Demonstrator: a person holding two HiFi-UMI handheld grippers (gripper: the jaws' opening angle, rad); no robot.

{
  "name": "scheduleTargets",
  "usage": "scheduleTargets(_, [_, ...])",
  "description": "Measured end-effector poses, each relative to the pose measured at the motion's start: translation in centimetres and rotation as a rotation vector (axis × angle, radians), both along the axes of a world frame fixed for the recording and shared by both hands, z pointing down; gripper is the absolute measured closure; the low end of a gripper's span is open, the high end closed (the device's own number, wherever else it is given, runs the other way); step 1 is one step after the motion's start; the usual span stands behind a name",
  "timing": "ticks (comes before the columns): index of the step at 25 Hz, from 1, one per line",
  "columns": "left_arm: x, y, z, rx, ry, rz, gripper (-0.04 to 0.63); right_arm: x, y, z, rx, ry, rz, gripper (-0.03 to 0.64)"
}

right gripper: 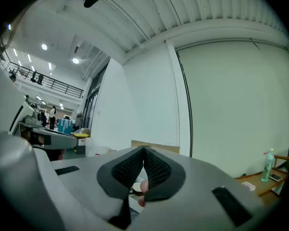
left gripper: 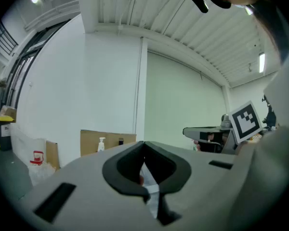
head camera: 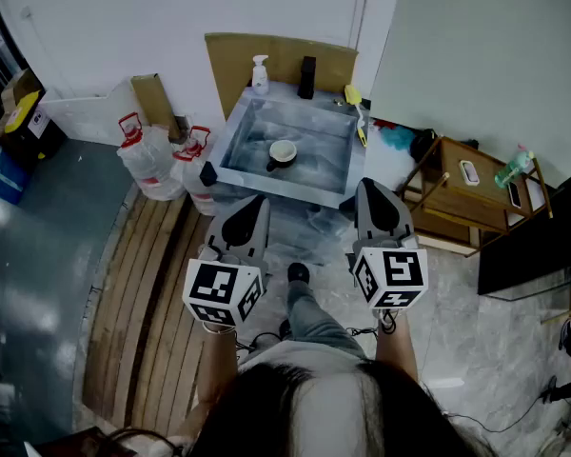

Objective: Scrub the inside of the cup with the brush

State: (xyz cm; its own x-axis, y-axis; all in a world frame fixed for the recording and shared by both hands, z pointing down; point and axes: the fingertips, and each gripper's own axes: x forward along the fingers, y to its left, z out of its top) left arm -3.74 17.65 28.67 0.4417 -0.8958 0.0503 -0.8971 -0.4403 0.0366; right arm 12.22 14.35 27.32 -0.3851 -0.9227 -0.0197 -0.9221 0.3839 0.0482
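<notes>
A white cup (head camera: pixel 282 152) with a dark inside stands in the steel sink (head camera: pixel 240 129) ahead of me. The yellow-headed brush (head camera: pixel 356 101) lies on the sink's right rim, handle pointing toward me. My left gripper (head camera: pixel 257 201) and right gripper (head camera: pixel 370 186) are held level, side by side, short of the sink's near edge, well apart from cup and brush. Both are shut with nothing in them. In the left gripper view the left gripper (left gripper: pixel 144 146) has its dark pads meeting. The right gripper view shows the right gripper (right gripper: pixel 144 150) the same way, a sliver of the cup (right gripper: pixel 134 188) below the pads.
A soap bottle (head camera: pixel 259 72) and a black object (head camera: pixel 307 76) stand on the sink's back rim before cardboard. Water jugs (head camera: pixel 145 160) sit left of the sink. A wooden side table (head camera: pixel 454 203) with a green bottle (head camera: pixel 513 168) stands to the right. My leg and shoe (head camera: pixel 299 274) are below.
</notes>
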Motion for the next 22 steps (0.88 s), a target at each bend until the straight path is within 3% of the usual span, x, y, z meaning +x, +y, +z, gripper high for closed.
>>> scheduleTargets(22, [0.6,-11.4,2.8,-0.072,0.004,-0.005,0.586,1.2,-10.0,3.5,-0.083,0.008,-0.014,0.592])
